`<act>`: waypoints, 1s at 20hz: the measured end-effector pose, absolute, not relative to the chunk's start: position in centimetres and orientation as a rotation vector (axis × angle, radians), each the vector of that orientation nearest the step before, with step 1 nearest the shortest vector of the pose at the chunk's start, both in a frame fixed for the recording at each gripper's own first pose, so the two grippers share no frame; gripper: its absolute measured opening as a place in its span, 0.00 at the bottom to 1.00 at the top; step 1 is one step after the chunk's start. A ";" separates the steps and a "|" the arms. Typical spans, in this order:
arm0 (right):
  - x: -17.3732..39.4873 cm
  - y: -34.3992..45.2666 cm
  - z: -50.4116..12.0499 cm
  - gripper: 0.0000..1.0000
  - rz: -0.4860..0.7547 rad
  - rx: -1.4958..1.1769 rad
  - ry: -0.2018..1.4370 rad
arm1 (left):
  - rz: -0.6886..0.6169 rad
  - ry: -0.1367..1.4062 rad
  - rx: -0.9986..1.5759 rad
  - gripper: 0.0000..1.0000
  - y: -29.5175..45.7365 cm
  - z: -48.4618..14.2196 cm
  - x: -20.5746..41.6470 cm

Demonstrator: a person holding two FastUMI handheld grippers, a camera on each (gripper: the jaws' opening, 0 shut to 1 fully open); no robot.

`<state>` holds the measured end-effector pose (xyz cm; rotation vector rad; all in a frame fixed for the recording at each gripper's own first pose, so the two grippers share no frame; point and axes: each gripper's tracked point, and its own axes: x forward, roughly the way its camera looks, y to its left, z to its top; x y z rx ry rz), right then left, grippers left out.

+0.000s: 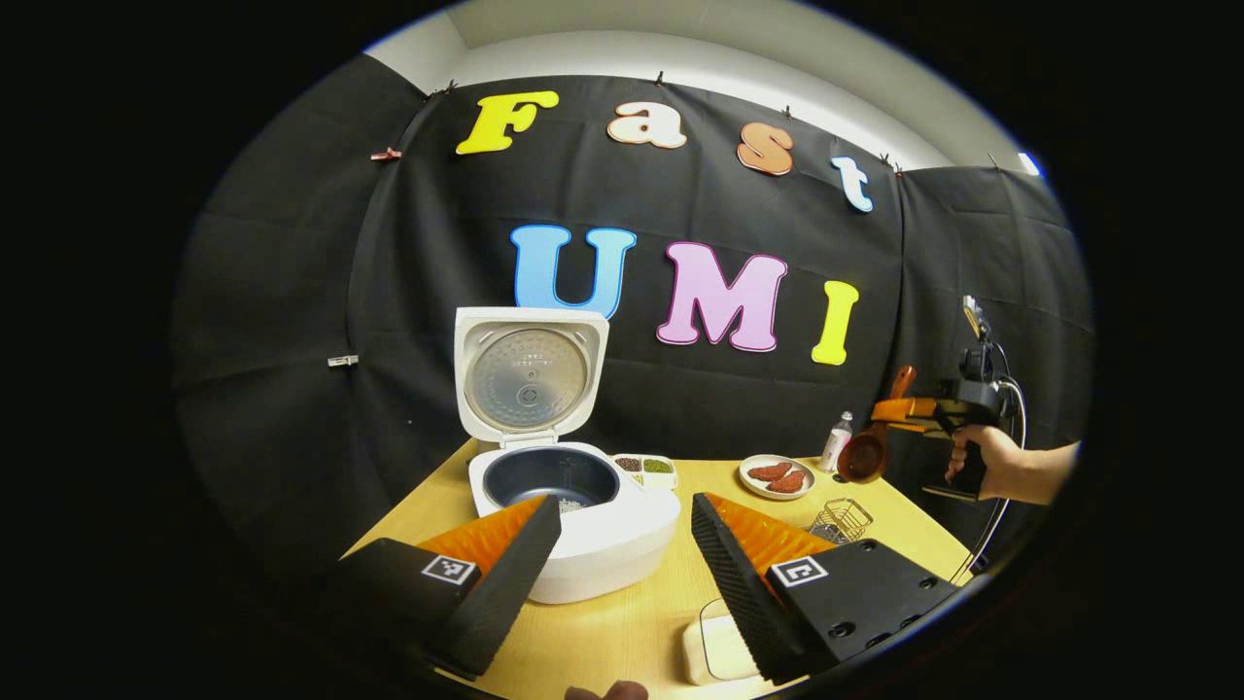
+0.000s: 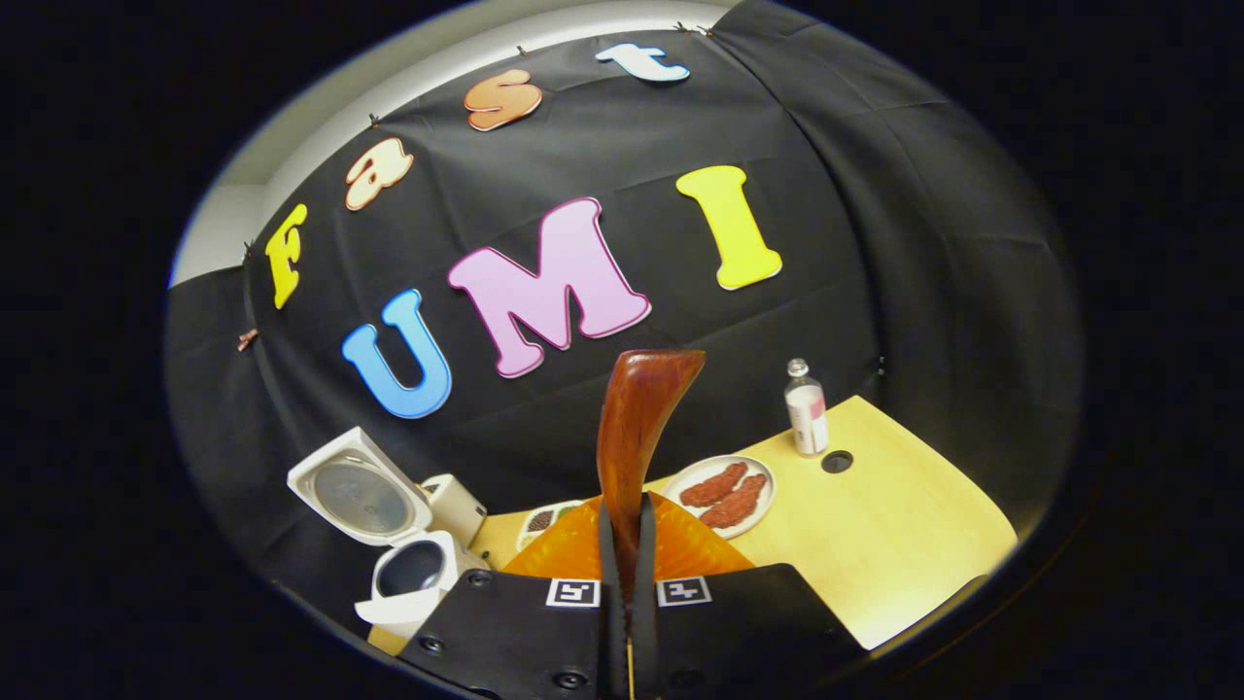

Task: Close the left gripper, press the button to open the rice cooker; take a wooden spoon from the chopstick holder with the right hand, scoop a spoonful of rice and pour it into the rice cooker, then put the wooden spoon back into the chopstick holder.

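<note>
While the rice cooker gapes on the wooden table, grains seemingly inside.

A plate with two reddish pieces of food sits near the back edge of the table. A small bottle stands upright just beside it, towards the back right corner. A divided dish of grains lies by the back edge.

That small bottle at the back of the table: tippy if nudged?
Probably. The bottle stands upright, tall and narrow, so a high push would likely topple it. It looks like a light, smooth one, so it may slide or slip. On its side, its round body would probably roll on the table.
</note>
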<state>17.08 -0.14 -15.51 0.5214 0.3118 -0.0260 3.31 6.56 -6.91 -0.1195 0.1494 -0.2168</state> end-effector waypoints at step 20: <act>16.7 -2.4 -31.9 0.14 -0.089 0.518 0.541 | -0.146 0.198 -0.053 0.94 5.0 -7.2 4.0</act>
